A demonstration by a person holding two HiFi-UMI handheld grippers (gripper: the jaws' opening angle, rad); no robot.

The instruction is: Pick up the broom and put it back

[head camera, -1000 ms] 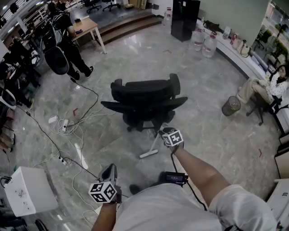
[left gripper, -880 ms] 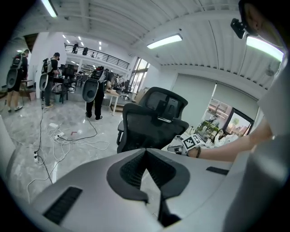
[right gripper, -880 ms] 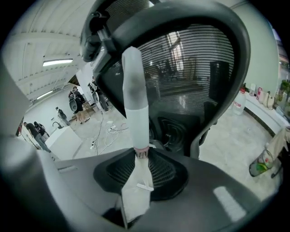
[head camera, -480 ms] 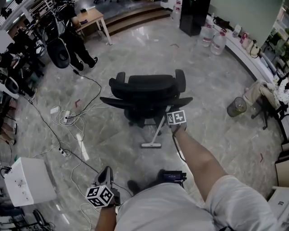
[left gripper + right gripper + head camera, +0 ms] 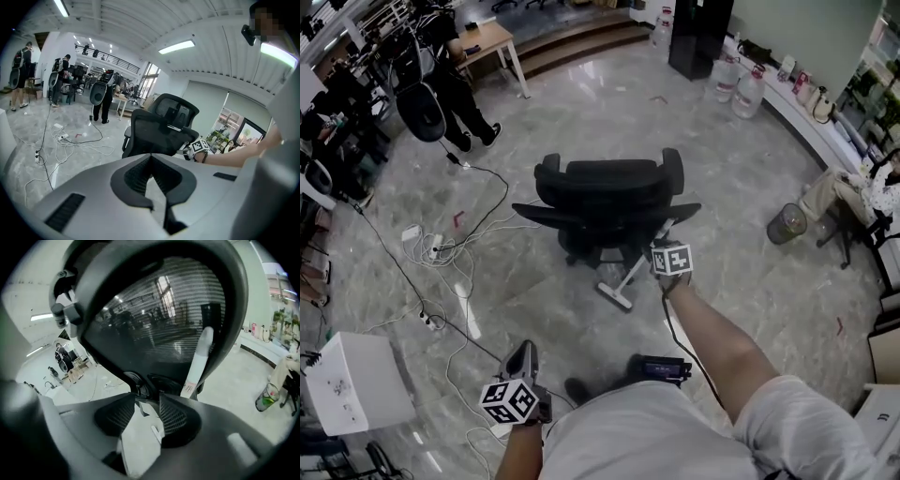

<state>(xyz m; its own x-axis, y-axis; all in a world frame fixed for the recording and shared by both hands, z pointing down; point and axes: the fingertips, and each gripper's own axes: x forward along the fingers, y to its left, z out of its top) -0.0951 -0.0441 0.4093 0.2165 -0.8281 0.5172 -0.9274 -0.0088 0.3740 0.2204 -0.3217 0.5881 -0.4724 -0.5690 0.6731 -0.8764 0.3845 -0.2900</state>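
Note:
The broom (image 5: 630, 274) has a white handle and a flat head on the grey floor. It leans against the back of a black mesh office chair (image 5: 605, 192). In the right gripper view the handle (image 5: 199, 357) rests on the mesh, just right of my jaws. My right gripper (image 5: 668, 251) (image 5: 147, 397) is opening; its jaws stand apart with only floor between them. My left gripper (image 5: 525, 361) (image 5: 150, 157) hangs low at my left side, fingertips together, holding nothing, well clear of the broom.
Cables and power strips (image 5: 441, 253) trail over the floor on the left. A white box (image 5: 356, 384) sits at lower left, a black device (image 5: 661, 367) by my feet. A wastebasket (image 5: 785, 223) and a seated person (image 5: 853, 187) are at right; people stand at back left.
My right gripper has carried the broom handle up to the chair's back and let go. The broom head has swung a little on the floor. The left gripper has stayed put.

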